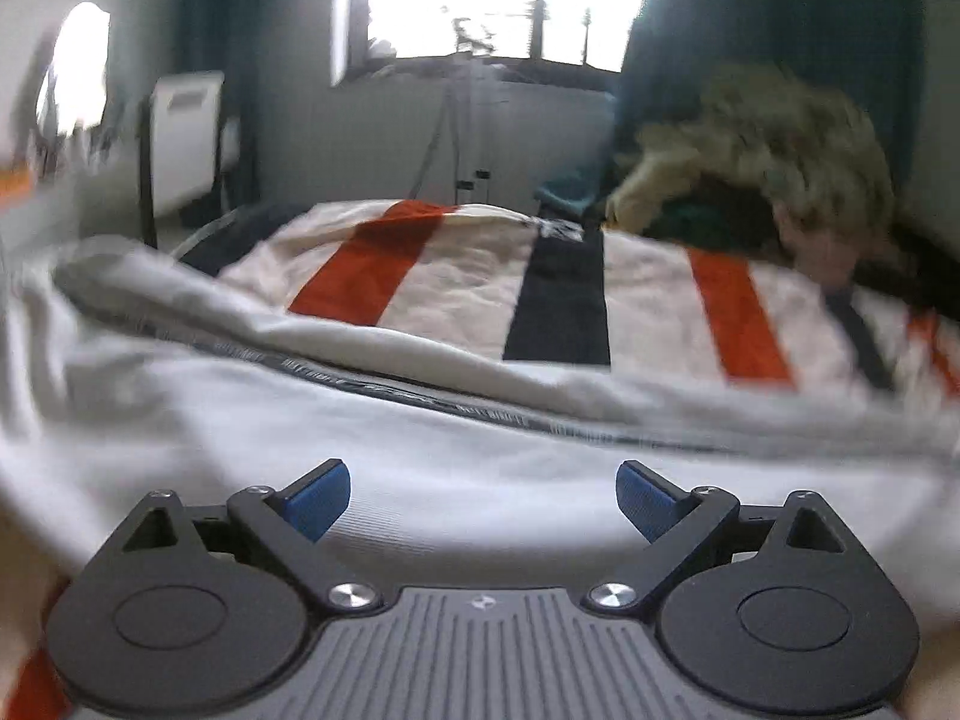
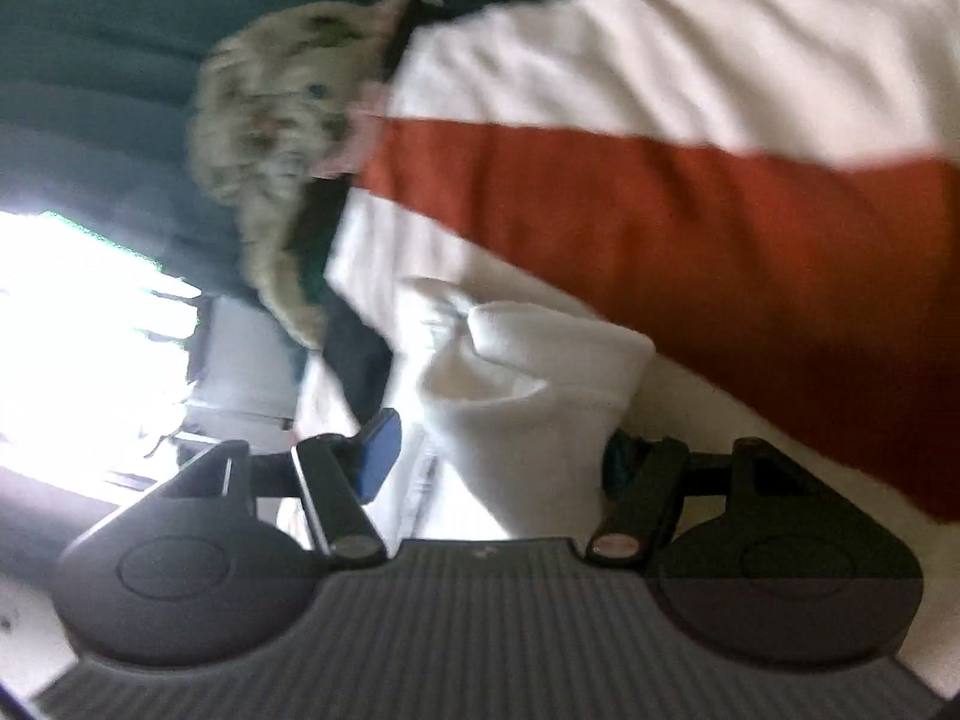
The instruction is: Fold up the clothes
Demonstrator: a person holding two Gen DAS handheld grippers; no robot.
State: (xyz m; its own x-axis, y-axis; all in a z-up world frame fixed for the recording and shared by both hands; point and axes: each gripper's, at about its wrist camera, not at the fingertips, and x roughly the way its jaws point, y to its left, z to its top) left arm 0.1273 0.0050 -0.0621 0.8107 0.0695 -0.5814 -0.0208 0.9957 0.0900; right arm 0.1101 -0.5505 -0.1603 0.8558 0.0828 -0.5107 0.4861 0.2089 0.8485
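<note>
A white garment (image 1: 420,480) with a dark printed band lies spread on a bed cover with orange and black stripes (image 1: 468,282). My left gripper (image 1: 483,480) hovers low over the white cloth, jaws wide open, with nothing between the blue pads (image 1: 318,504). In the right wrist view, which is rolled on its side, a bunched fold of the white garment (image 2: 528,396) stands between the jaws of my right gripper (image 2: 501,438). The far pad rests against the fold; the near blue pad (image 2: 378,456) stands clear of it, so the cloth is not clamped.
A fur-trimmed dark coat (image 1: 768,138) is heaped at the bed's far right, also seen as the fur-trimmed coat (image 2: 270,138). Teal curtains (image 1: 780,12) frame a bright window. A white heater (image 1: 186,132) and a tripod (image 1: 444,138) stand beyond the bed.
</note>
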